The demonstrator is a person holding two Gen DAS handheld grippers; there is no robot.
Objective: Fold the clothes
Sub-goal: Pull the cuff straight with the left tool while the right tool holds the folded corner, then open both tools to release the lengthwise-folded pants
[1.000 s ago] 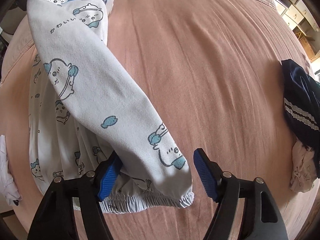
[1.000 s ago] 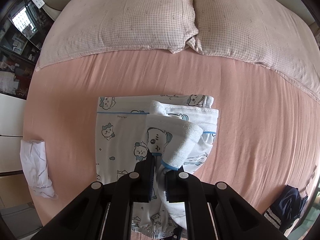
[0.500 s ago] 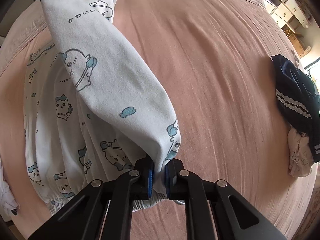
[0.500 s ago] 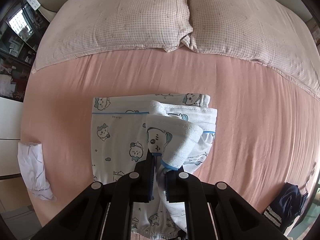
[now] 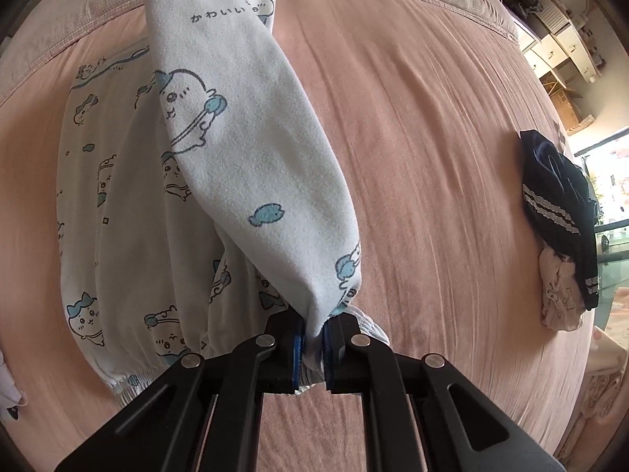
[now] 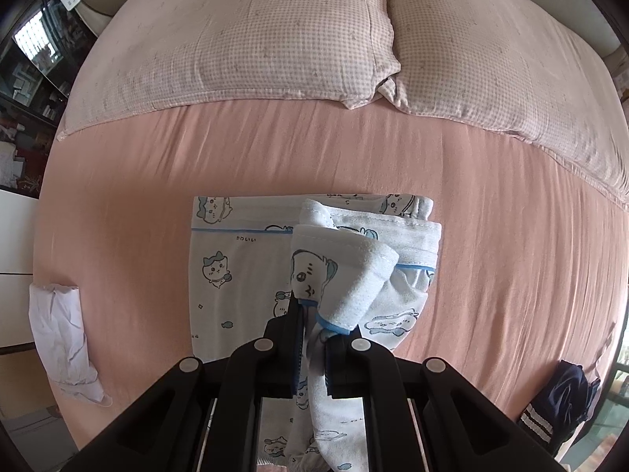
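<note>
White pyjama trousers with blue cartoon prints lie on the pink bed sheet. My left gripper is shut on the cuff end of one trouser leg, which is lifted and stretched up away from the camera. My right gripper is shut on the waistband end of the same trousers, held above the part lying flat.
Two checked pillows lie at the head of the bed. A crumpled white cloth lies at the left edge. A dark navy striped garment and a pale printed one lie at the right side.
My left gripper has closed on the trouser leg's cuff and lifted it off the sheet. My right gripper keeps its hold on the waistband and has barely moved.
</note>
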